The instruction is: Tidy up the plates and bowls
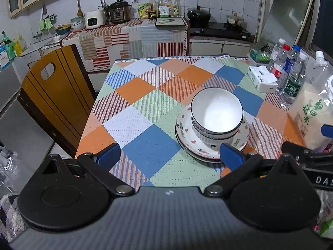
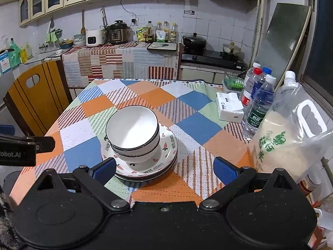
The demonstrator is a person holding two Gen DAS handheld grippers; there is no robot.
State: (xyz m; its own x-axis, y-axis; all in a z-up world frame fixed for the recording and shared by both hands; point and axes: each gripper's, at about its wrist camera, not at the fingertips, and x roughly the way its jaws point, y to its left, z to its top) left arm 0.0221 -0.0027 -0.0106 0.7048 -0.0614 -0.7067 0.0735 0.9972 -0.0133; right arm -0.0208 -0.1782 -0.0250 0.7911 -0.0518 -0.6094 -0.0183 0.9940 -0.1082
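While both the left tongs (image 1: 170, 153) and right tongs (image 2: 165, 169) gape empty, we judge the bowls (image 2: 133, 133) nested on stacked plates (image 2: 168, 145) mid-counter (image 2: 193, 125) glazed, slippery, breakable; grip rims.

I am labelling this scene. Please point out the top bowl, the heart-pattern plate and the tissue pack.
top bowl (image 2: 133, 129), right wrist view, inner wall.
heart-pattern plate (image 2: 166, 143), right wrist view, rim.
tissue pack (image 1: 262, 78), left wrist view, top face.

Over on a checked tablecloth (image 2: 195, 123): tissue pack (image 2: 229, 107) beside clustered water bottles (image 2: 258, 102), rice jug (image 2: 291, 141) nearest, wooden chair (image 1: 56, 95) at the far side, black wok (image 2: 194, 39) on the stove (image 2: 212, 59).
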